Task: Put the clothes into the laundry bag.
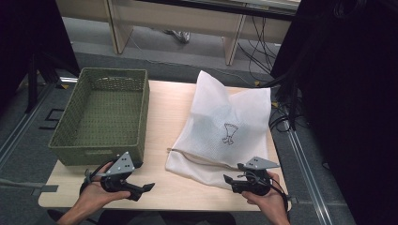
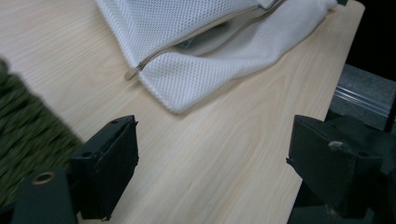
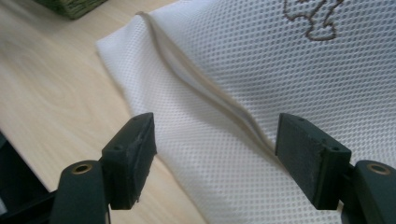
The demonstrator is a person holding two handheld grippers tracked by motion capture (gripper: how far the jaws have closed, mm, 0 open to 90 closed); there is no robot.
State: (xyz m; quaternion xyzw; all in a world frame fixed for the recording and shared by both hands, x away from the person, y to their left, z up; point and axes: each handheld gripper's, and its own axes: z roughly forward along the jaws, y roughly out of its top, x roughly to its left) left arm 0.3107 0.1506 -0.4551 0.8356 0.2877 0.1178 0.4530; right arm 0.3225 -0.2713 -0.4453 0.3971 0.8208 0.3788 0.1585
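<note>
Work looks barely begun: mesh bag point(image 1: 224, 126) lies flat on the table point(image 1: 164, 108), zip partly open, beside the empty basket point(image 1: 101, 115). Left gripper point(image 1: 149, 187) and right gripper point(image 1: 227, 178) both gape, holding nothing.

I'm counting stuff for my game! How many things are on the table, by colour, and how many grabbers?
Green: 1, the basket
White: 1, the mesh bag
Black: 2, the left gripper and the right gripper, both open with nothing in them
Total: 4
</note>
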